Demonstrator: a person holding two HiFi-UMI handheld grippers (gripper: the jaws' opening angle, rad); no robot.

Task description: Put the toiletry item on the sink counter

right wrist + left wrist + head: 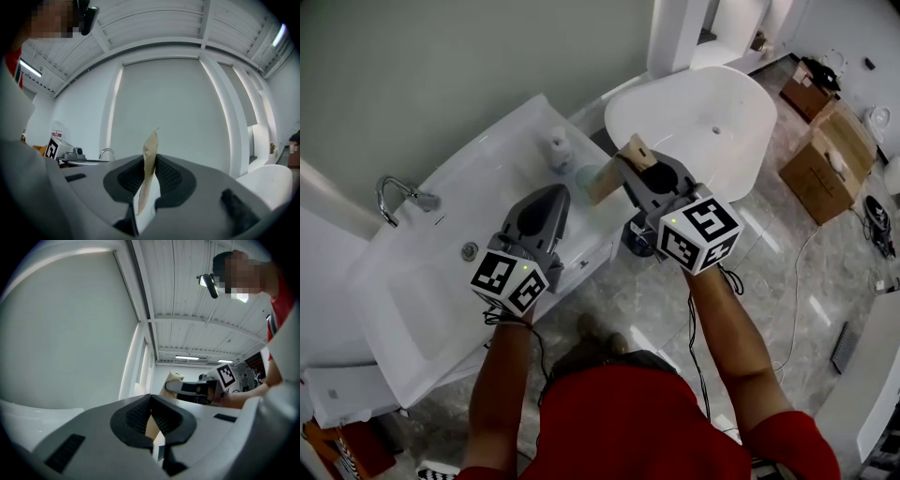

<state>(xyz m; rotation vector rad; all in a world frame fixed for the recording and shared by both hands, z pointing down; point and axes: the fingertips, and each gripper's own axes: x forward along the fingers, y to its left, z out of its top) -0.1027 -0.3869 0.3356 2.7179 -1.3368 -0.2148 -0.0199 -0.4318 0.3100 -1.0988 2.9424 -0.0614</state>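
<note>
Toiletry packet, flat tan paper, thin and a little creased, stands edge-on, pinched between the ribbed pads of my right tool near the right end of the glossy white tabletop. I judge it light, soft and easily crushed, so a mid-body grip suits it. My left tool is closed on nothing.

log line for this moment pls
right gripper: jaws shut on tan packet | left gripper: jaws shut, empty | tan packet: in air, not yet on sink counter
</note>
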